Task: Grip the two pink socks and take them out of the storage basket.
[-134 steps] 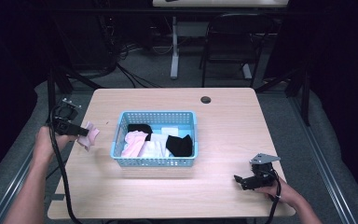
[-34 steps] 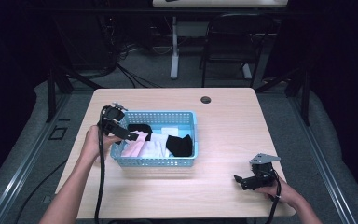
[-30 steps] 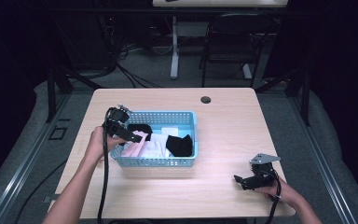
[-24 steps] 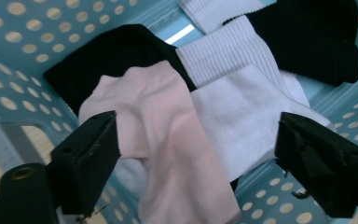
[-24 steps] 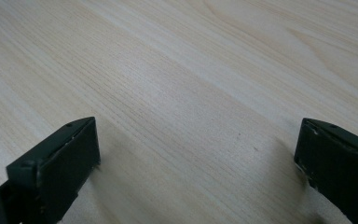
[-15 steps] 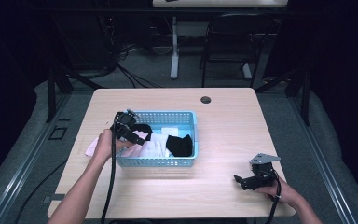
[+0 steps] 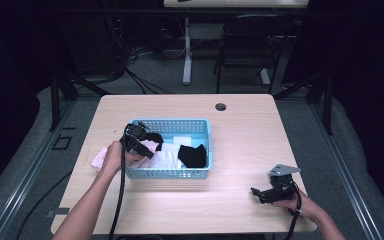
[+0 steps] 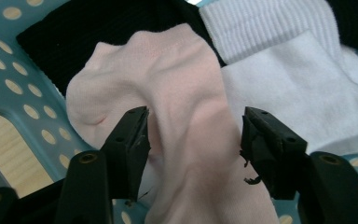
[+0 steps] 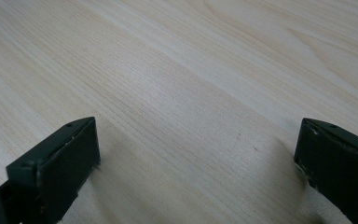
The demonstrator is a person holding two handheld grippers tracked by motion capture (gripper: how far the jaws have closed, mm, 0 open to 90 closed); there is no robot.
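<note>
The left tool (image 8: 193, 140) is inside the blue basket (image 7: 200, 127) near the left edge of the worktop (image 7: 240, 107), its jaws apart around the pink sock (image 8: 177, 107). The right tool (image 7: 260, 194) rests near the front right corner, jaws wide apart.

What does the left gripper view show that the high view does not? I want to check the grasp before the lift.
The left gripper view alone shows the left gripper open, fingers either side of the pink sock, beside a ribbed white sock. The high view alone shows the right gripper resting on the table and a pink cloth outside the basket. Both show the basket and socks.
</note>
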